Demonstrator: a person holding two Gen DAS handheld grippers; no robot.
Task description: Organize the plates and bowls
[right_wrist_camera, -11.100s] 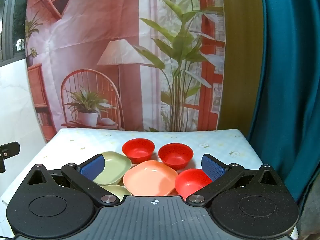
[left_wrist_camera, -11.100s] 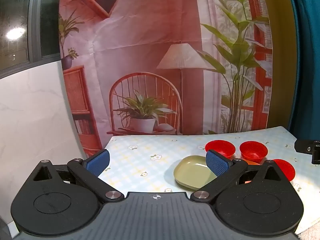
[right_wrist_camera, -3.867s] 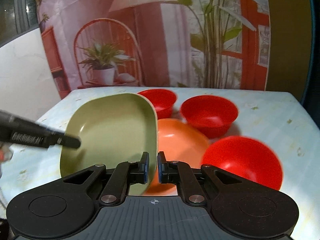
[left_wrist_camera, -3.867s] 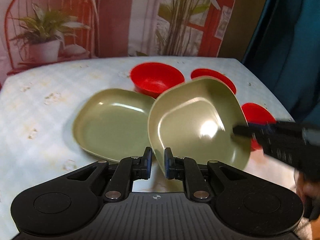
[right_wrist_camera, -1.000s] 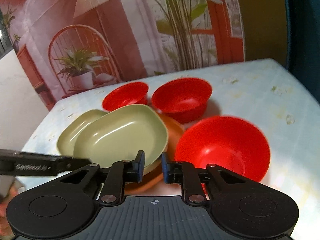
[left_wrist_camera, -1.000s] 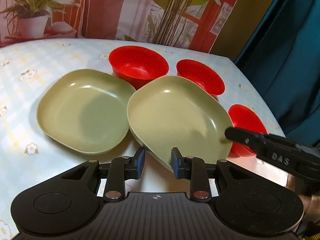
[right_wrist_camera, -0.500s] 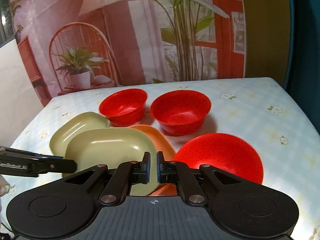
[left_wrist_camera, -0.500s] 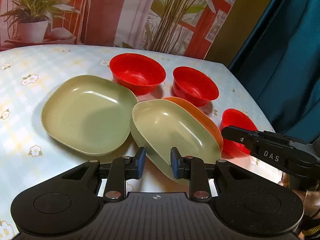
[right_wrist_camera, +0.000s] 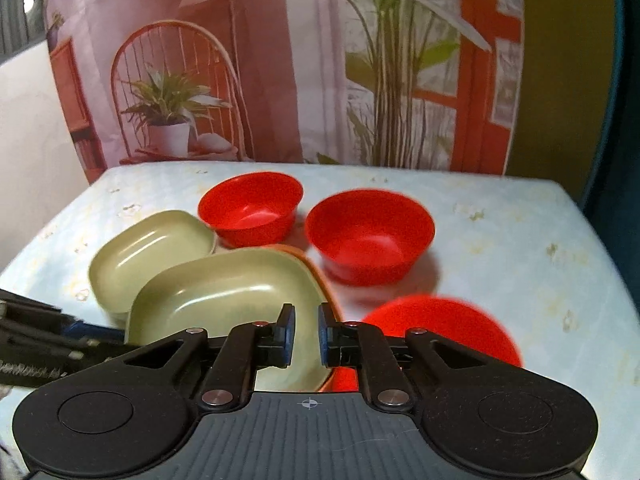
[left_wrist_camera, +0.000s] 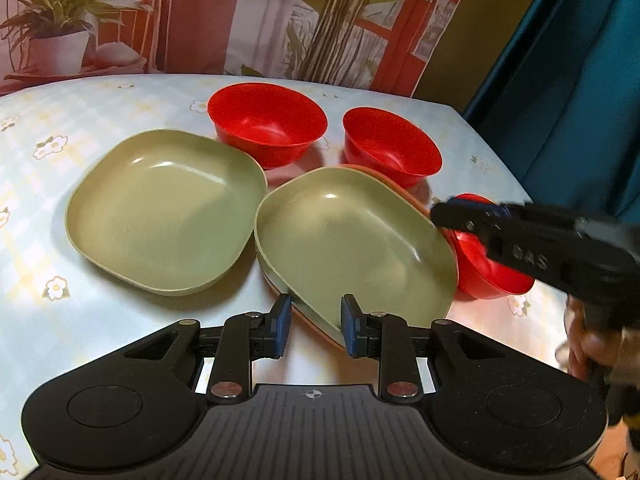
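Note:
A green plate [left_wrist_camera: 352, 236] lies nested on an orange plate [left_wrist_camera: 316, 324], whose rim shows around it; it also shows in the right wrist view [right_wrist_camera: 224, 296]. A second green plate [left_wrist_camera: 164, 208] lies to its left on the table. Three red bowls stand around: two at the back [left_wrist_camera: 268, 120] [left_wrist_camera: 392, 144] and one at the right [left_wrist_camera: 488, 264]. My left gripper [left_wrist_camera: 314, 326] is open, its pads either side of the stacked plates' near edge. My right gripper [right_wrist_camera: 306, 338] is slightly open and empty above the plate's right rim.
The table [left_wrist_camera: 80, 112] has a pale floral cloth. A printed backdrop [right_wrist_camera: 280, 80] hangs behind it and a teal curtain [left_wrist_camera: 560, 80] hangs at the right. The table's right edge is close to the near red bowl.
The green plate has settled flat onto the orange plate. My left gripper's jaws have widened off its edge. My right gripper has let go and pulled back a little.

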